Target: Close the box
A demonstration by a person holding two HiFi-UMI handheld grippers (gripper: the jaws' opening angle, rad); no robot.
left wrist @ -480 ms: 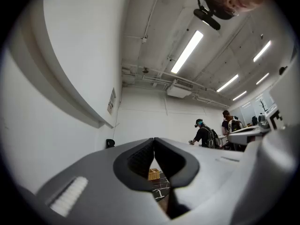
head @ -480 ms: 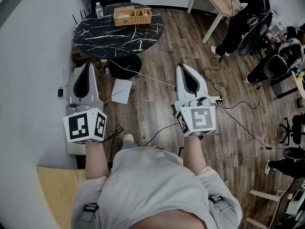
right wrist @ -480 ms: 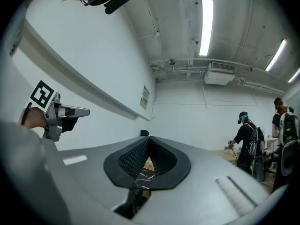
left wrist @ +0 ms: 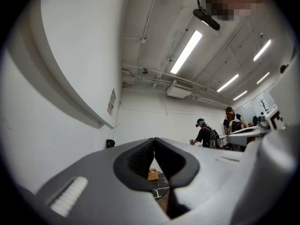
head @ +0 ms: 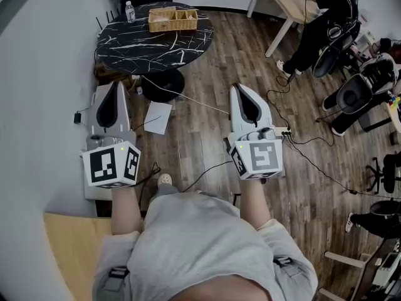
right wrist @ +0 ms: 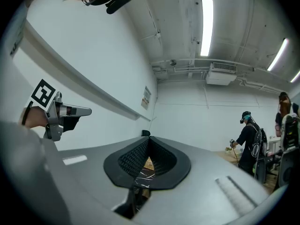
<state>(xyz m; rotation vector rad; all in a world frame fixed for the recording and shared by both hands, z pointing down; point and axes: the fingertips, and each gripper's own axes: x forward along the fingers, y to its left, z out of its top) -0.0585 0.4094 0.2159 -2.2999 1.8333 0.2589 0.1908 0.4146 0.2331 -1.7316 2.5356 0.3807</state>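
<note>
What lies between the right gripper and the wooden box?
In the head view, only bare wood floor and then part of the round black table lie between the right gripper and the wooden box.

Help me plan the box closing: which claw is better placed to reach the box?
Left, slightly: left claw is nearer the wooden box than right claw; both are shut, empty, far off.
</note>
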